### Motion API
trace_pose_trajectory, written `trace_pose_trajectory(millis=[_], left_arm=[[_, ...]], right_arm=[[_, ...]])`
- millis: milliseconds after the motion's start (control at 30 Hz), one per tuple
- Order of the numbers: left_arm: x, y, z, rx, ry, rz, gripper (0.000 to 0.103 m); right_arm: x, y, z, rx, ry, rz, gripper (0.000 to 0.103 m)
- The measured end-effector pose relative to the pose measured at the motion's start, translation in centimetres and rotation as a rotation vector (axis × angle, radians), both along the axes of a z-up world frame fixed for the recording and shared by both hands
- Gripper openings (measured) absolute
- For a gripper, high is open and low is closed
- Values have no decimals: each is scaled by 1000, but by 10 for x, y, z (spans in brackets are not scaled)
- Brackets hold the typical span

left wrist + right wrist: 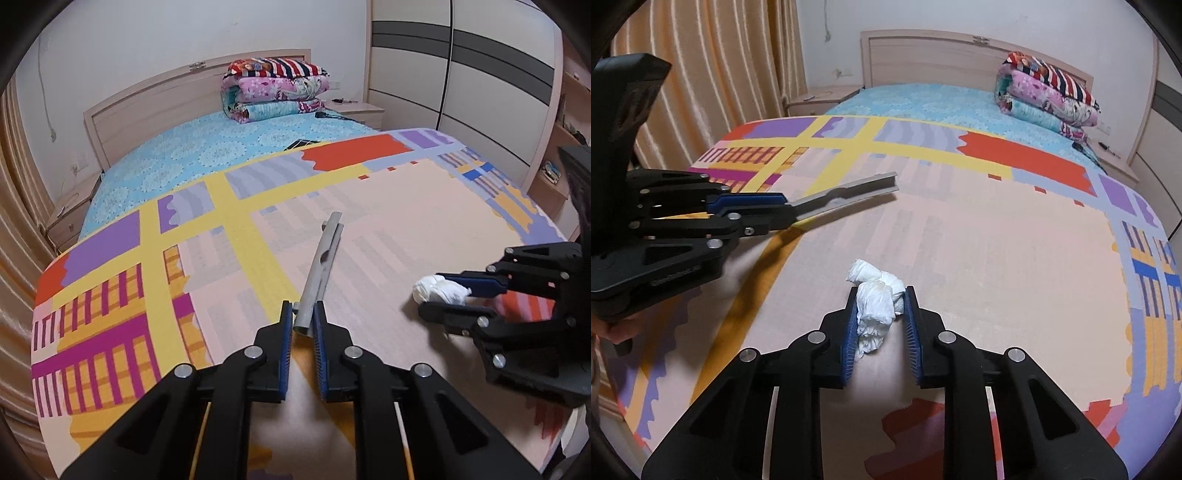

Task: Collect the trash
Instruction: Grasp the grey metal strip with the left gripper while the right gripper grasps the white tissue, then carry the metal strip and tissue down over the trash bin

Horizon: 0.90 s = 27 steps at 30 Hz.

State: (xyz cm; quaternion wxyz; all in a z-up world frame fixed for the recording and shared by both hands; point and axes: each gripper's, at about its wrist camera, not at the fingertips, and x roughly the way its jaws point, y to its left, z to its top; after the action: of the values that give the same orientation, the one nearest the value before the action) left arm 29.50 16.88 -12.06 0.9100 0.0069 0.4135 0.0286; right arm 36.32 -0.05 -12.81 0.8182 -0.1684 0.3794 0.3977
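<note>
My left gripper (303,314) is shut on the near end of a long grey metal strip (320,263), which juts forward over the colourful patterned mat (388,229). It also shows in the right wrist view (785,213) with the grey metal strip (849,194) sticking out to the right. My right gripper (880,298) is shut on a crumpled white tissue wad (874,306), held just above the mat (997,258). In the left wrist view the right gripper (439,291) shows at the right, clamped on the tissue wad (437,290).
The mat lies on a bed with a blue sheet (207,155). Folded quilts (273,88) are stacked at the headboard (147,107). A dark flat object (301,144) lies on the sheet. Nightstands (358,110) flank the bed, curtains (713,70) hang left, a wardrobe (461,74) stands right.
</note>
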Motion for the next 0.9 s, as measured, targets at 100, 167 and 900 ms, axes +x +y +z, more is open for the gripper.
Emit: trace_pose_trajectory(millis=[100,167,900], left_arm=[[-12,-3,11,-1,-21,8,11],[-19,-5,18,-9,-34,8,11],[-113,-60,67,-3,-127,-12,11]], right_arm=[[-3,-6,7,11,-6,-2,23],[-7,-10,12,24,-8,0,23],[-101,-59,69,101,-66,118,23]])
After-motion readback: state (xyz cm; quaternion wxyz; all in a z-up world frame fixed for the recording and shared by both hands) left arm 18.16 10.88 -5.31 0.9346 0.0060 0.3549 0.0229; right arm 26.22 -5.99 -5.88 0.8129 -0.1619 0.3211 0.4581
